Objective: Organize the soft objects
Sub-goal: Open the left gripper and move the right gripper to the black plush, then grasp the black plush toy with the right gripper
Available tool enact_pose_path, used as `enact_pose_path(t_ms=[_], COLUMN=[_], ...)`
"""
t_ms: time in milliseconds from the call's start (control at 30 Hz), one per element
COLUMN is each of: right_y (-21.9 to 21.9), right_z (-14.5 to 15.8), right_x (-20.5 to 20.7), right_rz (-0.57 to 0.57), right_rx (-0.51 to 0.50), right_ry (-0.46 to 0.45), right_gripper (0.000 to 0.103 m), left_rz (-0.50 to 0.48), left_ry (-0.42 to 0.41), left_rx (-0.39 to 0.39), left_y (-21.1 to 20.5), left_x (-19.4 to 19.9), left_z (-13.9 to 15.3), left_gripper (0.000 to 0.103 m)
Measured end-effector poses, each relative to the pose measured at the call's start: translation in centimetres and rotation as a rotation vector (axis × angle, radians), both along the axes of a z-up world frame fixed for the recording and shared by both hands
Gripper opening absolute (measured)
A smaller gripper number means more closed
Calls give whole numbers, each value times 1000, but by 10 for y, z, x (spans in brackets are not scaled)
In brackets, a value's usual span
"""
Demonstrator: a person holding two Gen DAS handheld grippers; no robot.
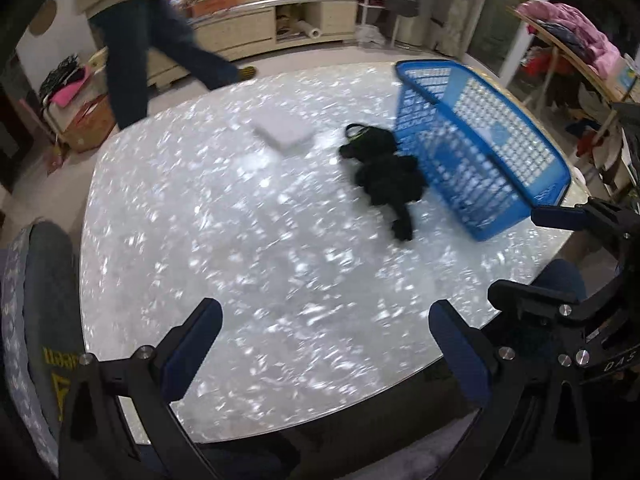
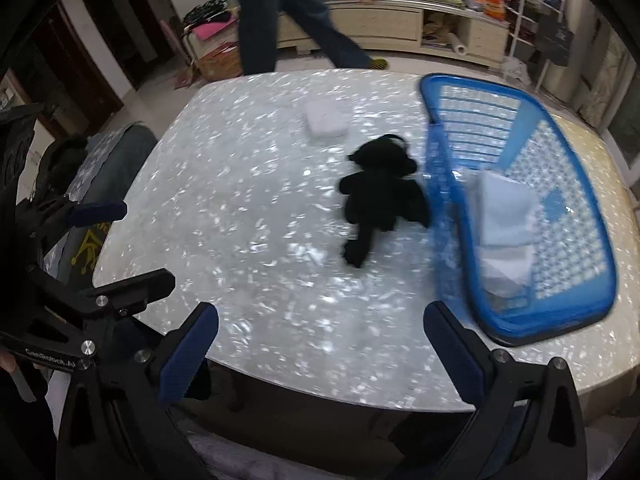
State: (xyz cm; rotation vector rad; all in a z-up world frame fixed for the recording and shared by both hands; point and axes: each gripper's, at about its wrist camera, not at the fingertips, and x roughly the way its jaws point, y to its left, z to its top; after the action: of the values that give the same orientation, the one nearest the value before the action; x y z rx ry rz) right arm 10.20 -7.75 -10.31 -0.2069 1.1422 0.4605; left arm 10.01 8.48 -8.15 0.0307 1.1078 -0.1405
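The table [image 2: 248,200] carries a blue basket [image 2: 576,312] already holding pale cloths [image 2: 506,216]. A black plush toy [image 2: 380,196] lies just beside its wall. Both the left gripper [image 1: 324,344] and right gripper [image 2: 320,344] hover with jaws spread and empty; grasping the toy looks next.

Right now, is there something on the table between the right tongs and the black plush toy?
Nothing visible. The right tongs are open at the table's near edge, and only bare tabletop lies between them and the black plush toy. The white pad lies beyond the toy; the blue basket stands to its right.
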Motion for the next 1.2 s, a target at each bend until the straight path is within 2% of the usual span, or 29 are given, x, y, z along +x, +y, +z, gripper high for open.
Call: enact_pose_path(t_ms=[300,567,900,1033,1200], right_y=[40,55,42,35,31], right_z=[-30,-62,-90,-100,-110], right_x=[13,34,65,78,93], right_rz=[38,-1,-120,-161,-197], right_rx=[0,-37,-65,-66,-75], right_ry=[55,106,129,135,125], right_gripper=[103,103,103,94,89], left_rz=[91,119,104,93,62], left_ry=[23,62,122,126,102], left_rx=[-28,-69,-108,-113,-107], left_y=[56,82,80,74,67], left_x=[-6,6,40,54,64], left_z=[-29,-55,-87,-97,-104], left_gripper=[102,103,102,102,103])
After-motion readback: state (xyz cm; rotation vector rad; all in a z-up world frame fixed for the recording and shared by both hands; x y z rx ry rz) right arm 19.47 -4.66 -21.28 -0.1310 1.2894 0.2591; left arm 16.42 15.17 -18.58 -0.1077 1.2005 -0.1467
